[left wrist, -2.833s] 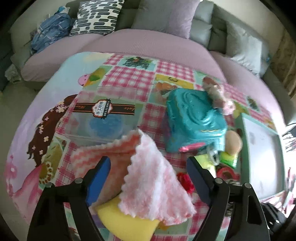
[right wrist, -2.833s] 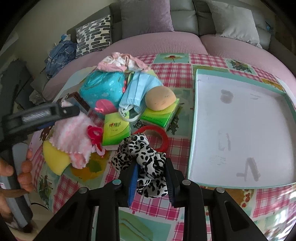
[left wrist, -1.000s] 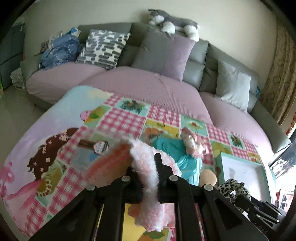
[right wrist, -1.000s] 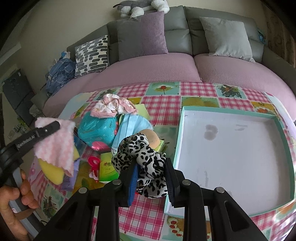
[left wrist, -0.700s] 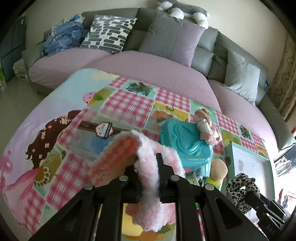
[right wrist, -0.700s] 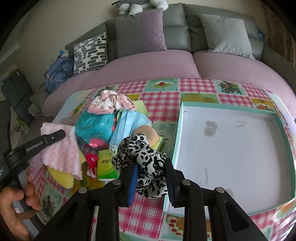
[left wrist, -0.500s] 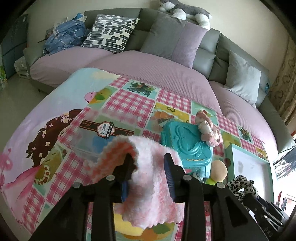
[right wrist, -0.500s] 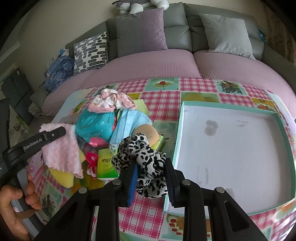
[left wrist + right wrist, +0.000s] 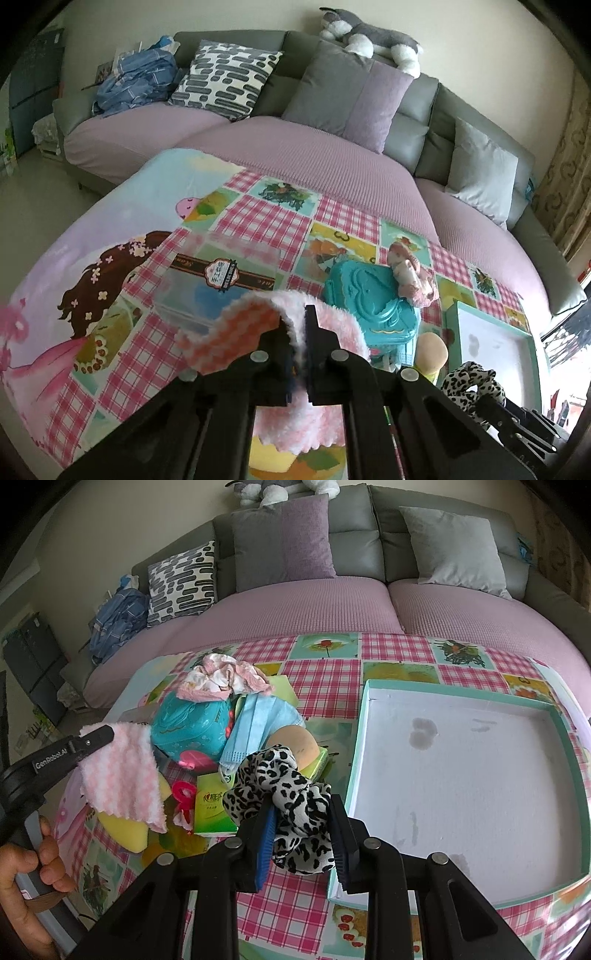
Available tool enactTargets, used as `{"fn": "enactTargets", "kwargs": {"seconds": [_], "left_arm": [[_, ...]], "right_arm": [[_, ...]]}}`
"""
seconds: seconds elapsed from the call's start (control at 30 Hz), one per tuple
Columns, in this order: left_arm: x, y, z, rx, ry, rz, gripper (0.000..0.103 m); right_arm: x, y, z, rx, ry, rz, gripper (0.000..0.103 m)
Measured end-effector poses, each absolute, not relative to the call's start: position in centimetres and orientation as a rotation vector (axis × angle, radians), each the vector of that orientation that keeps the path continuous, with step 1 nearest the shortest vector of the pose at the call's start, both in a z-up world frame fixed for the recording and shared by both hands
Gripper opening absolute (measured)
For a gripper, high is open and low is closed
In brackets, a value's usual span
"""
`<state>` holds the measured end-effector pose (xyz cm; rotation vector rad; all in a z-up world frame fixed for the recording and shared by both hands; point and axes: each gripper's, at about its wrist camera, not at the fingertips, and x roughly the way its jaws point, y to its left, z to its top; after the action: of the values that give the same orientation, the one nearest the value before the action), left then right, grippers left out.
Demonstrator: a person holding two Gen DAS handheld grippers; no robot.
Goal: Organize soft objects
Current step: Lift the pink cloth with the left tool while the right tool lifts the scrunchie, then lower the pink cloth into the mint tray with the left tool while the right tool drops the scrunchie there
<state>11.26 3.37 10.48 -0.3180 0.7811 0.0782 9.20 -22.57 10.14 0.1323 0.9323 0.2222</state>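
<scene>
Both grippers' fingers were closed on cloth, the left gripper (image 9: 300, 328) lifting the pink towel (image 9: 123, 771) above the pile, the right gripper (image 9: 302, 836) holding the leopard scrunchie (image 9: 284, 794) beside the tray (image 9: 576, 768), which probably should receive them next.

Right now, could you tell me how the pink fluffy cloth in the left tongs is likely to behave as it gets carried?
Probably floppy: the pink cloth droops in folds below the left tongs. It looks light, since a pinch at one edge holds it up. The loose corner hangs near the yellow sponge and may drag on it.
</scene>
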Motion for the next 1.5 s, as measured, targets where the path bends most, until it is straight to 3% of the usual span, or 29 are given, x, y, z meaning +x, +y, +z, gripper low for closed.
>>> {"fn": "enactTargets", "kwargs": {"seconds": [1.0,1.5], "left_arm": [[4.5,-0.1,21.3,-0.173,0.324,-0.014,0.004],[5.7,-9.6,23.1,-0.029,0.354,-0.238,0.004]], "right_arm": [[7.8,-25.3,13.4,0.180,0.831,0.196,0.029],[7.5,-32.6,13.9,0.229,0.808,-0.001,0.029]]}}
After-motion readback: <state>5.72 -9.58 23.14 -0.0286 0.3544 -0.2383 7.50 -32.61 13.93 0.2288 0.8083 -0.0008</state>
